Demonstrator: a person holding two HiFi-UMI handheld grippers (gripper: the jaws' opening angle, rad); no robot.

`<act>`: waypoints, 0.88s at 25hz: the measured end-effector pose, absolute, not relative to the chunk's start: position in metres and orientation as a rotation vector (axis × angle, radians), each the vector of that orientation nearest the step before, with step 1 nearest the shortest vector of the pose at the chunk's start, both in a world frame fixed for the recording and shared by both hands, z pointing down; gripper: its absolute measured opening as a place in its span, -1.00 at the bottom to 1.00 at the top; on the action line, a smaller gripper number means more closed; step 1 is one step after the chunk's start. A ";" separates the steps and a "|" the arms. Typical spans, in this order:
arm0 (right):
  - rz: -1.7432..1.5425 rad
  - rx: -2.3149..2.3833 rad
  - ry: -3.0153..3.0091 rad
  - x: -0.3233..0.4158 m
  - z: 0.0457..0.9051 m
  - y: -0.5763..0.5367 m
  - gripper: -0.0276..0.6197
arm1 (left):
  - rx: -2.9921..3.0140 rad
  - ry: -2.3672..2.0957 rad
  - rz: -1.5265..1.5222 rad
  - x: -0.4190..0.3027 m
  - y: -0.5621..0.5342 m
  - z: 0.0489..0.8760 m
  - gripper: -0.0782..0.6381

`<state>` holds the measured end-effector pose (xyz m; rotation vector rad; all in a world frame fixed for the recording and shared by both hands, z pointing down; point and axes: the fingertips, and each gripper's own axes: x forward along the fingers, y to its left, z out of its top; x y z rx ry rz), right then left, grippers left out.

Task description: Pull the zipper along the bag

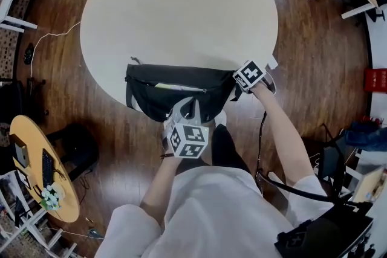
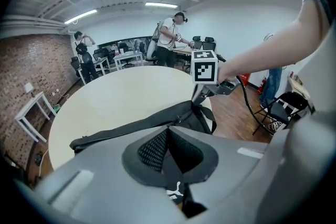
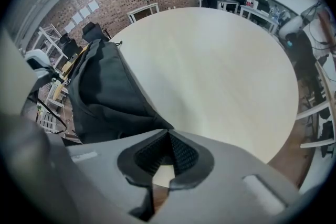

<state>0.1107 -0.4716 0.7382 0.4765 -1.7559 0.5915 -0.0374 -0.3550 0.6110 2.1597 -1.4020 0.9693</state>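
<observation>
Black bag [image 1: 175, 93] over pale table [image 1: 181, 9] edge, left hand-held gripper [image 2: 168, 132] clamped on zipper pull [image 2: 172, 191], right hand-held gripper [image 3: 168, 135] closed, seemingly pinching bag's end.

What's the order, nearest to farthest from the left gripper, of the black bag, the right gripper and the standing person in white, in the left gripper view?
1. The black bag, right at the left gripper, bottom centre.
2. The right gripper, at the bag's far end, centre right.
3. The standing person, beyond the table, in the background.
</observation>
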 end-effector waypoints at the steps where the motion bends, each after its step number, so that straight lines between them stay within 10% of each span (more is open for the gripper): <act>1: 0.583 0.484 -1.750 0.111 0.739 -0.471 -0.95 | 2.163 -1.397 0.962 -0.043 -0.355 0.611 -0.73; 22: 0.597 0.600 -1.684 0.117 0.738 -0.472 -0.95 | 1.872 -1.673 0.996 -0.311 -0.373 0.637 -0.73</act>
